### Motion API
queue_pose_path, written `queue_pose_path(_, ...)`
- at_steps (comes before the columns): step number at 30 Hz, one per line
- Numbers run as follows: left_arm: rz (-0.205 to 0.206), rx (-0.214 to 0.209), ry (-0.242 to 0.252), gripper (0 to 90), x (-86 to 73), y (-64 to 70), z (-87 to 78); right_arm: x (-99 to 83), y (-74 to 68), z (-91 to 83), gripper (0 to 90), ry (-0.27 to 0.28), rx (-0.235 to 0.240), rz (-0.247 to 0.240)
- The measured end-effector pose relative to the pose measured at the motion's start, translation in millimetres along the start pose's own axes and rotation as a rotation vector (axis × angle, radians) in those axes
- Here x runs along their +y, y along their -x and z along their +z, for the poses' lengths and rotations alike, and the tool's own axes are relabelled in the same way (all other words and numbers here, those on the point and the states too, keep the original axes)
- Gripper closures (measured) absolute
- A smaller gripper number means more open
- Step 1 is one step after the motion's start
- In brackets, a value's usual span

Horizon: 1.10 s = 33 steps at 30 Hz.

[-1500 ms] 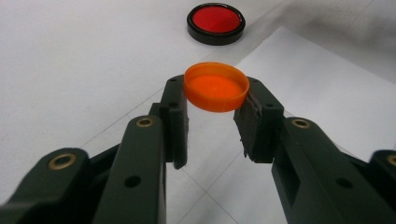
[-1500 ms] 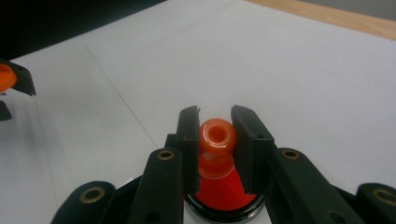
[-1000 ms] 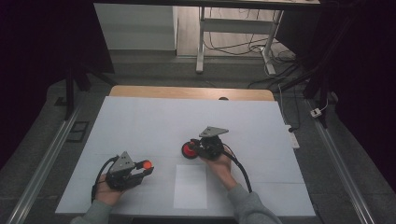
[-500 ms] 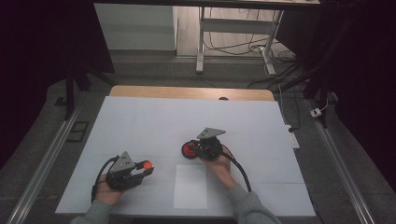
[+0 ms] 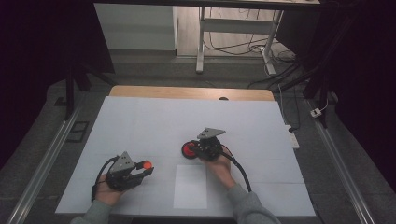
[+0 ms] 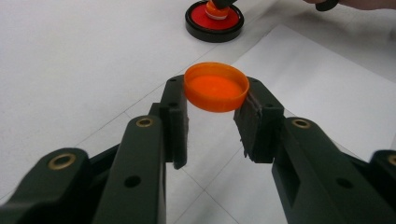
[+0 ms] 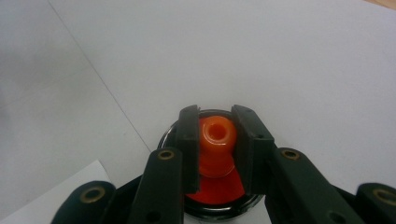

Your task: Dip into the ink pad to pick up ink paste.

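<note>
Cap already off: left gripper [image 6: 211,116] pinches the orange cap [image 6: 216,87] above the table [image 5: 140,121], right gripper [image 7: 217,149] clamps the orange spout [image 7: 216,140] of a red, black-rimmed container [image 5: 190,150], probably a bottle; recapping or setting down remains.

Counts: two grippers, a left gripper [image 5: 140,172] and a right gripper [image 5: 196,148], one orange cap [image 6: 216,87], one red disc with a black rim [image 5: 190,150], one orange spout [image 7: 217,135] on it, one white table [image 5: 154,126], one paper sheet [image 5: 190,186].
</note>
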<state>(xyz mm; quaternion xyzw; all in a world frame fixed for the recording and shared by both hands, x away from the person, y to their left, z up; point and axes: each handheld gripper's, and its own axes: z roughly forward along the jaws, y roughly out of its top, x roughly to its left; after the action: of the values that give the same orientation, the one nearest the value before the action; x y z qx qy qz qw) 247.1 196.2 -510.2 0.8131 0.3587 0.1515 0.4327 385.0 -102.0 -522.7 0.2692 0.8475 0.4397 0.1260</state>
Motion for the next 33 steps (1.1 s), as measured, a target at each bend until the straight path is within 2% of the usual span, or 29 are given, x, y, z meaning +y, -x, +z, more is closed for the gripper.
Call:
queue_pose_path(10,0.002,0.001,-0.002,64.7,-0.1,0.3,0.4,-1.0,-0.4,-0.3,73.0,0.001,-0.003,-0.014)
queue_pose_path(14,0.0,0.002,0.0,64.7,-0.2,-0.1,0.1,-2.2,0.0,0.2,73.0,0.017,0.005,-0.001)
queue_pose_path(33,-0.001,0.001,0.003,64.7,0.3,-0.1,-0.4,-3.7,-1.6,0.0,73.0,0.025,-0.006,-0.013)
